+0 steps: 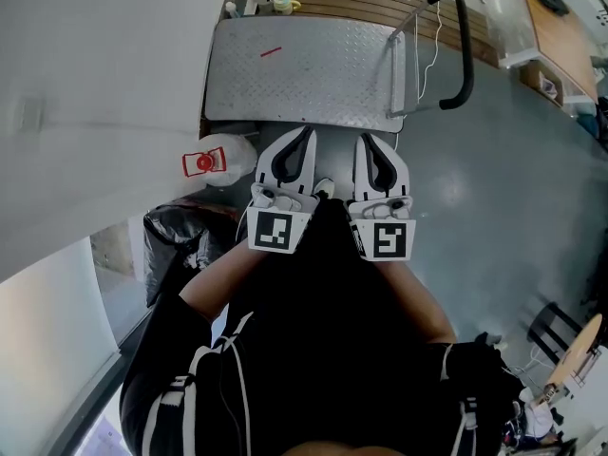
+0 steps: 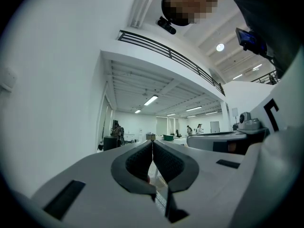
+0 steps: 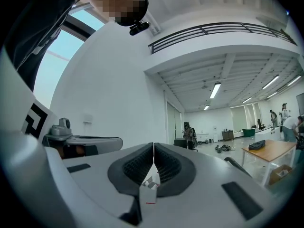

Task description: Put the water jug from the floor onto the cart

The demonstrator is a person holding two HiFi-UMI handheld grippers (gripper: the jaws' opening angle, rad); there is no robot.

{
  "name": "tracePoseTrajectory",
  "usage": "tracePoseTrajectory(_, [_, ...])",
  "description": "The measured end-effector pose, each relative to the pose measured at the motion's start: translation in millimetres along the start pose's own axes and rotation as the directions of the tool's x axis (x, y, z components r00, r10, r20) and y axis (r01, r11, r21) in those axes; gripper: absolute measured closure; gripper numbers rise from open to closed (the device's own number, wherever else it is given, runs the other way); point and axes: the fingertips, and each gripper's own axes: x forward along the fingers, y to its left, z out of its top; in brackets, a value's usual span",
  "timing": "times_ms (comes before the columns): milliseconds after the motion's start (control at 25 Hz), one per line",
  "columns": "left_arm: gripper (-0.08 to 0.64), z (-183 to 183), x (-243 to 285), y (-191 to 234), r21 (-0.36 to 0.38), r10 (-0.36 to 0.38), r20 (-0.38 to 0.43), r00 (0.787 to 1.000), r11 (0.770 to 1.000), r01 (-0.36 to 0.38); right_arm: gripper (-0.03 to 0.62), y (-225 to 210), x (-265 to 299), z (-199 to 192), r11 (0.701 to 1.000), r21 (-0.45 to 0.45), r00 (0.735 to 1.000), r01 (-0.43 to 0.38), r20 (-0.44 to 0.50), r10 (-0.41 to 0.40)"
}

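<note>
This is a big, bright hall with a grey floor [image 1: 494,188] and a white wall [image 1: 95,84] running down the left side. The water jug [image 1: 228,155] sits on the floor at the foot of that wall, just beside the cart's near left corner, with its red cap [image 1: 201,163] turned toward the wall. I cannot tell whether it stands upright or leans, nor whether there is water in it. A little nearer the person, a black bag [image 1: 180,240] slumps on the floor, its contents hidden. In the middle, the person holds both tools out level, side by side in front of the body, reaching just over the cart's near edge. The left gripper [image 1: 308,131] has its jaws pressed together with nothing between them, and the right gripper [image 1: 365,139] is likewise closed and empty. To me this looks like a ready pose before the work begins, since neither claw is aimed at the jug, which lies off to the left of both. The cart [image 1: 313,74] is parked straight ahead, its ribbed metal deck bearing only a small red strip [image 1: 271,52], so I judge there is plenty of room for the jug. Its black handle [image 1: 467,55] rises at the right end, out of the way of a lift coming from the left. Well apart on the far right stands a wooden table [image 1: 565,41].
</note>
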Motion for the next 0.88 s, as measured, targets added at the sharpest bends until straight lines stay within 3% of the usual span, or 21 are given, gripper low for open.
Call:
tracePoseTrajectory(240, [0.541,-5,2,0,-0.001,0.017,-0.028,0.999,1.000,-0.018,0.572,8,2,4,0.998,-0.015,0.998,-0.054,0.028,0.055])
tracePoseTrajectory(640, [0.541,-5,-6,3,0.006,0.067,-0.042,0.997,0.998,-0.066,0.574,2,-6,2,0.997,0.021,0.997,-0.069,0.031,0.068])
tracePoseTrajectory(880, [0.541,-5,-1,0,-0.014,0.086,-0.034,0.996,0.996,-0.086,0.574,-8,-14,-12,0.996,0.051,0.997,-0.070,-0.016,0.071])
